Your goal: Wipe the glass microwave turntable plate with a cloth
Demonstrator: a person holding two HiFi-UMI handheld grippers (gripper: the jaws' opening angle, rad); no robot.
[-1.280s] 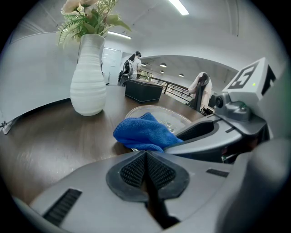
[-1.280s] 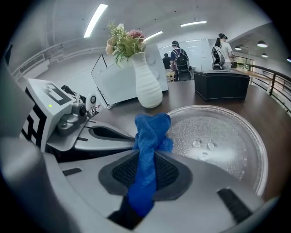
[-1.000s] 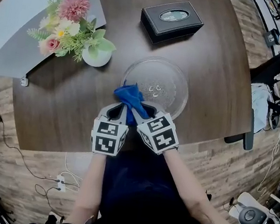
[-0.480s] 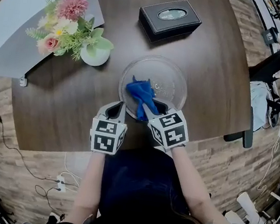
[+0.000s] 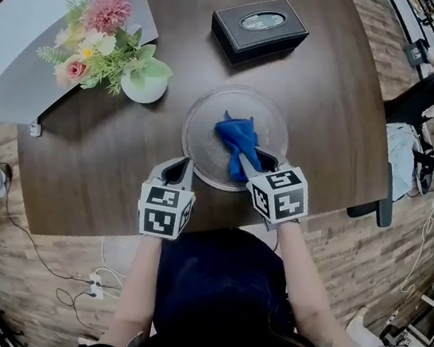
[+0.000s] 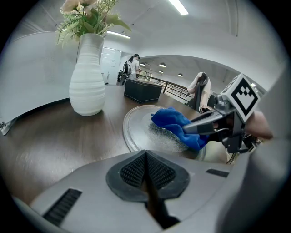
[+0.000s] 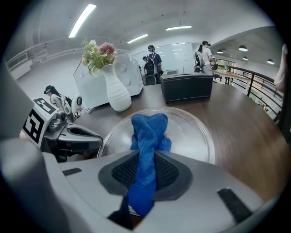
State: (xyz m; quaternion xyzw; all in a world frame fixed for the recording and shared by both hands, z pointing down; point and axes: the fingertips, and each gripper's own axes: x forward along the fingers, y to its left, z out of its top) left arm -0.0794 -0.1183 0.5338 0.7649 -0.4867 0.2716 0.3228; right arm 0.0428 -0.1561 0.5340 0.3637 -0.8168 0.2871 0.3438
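Observation:
The round glass turntable plate [image 5: 210, 111] [image 6: 136, 125] [image 7: 195, 132] lies flat on the dark wooden table [image 5: 89, 166], in front of me. A blue cloth [image 5: 238, 141] [image 6: 175, 125] [image 7: 148, 141] rests on the plate's near right part. My right gripper [image 5: 252, 166] [image 7: 143, 175] is shut on the cloth's near end and reaches over the plate's near rim. My left gripper [image 5: 180, 173] [image 6: 145, 177] is shut with nothing in it, hovering at the plate's near left edge.
A white vase of flowers [image 5: 128, 66] [image 6: 87, 82] [image 7: 116, 91] stands left of the plate. A black tissue box [image 5: 259, 28] [image 7: 186, 86] sits behind it. A white panel [image 5: 36, 28] lies at the far left. The table's near edge runs just under my grippers.
My right gripper has dragged the blue cloth rightward, from the plate's near left rim onto its near right part. The left gripper has stayed put.

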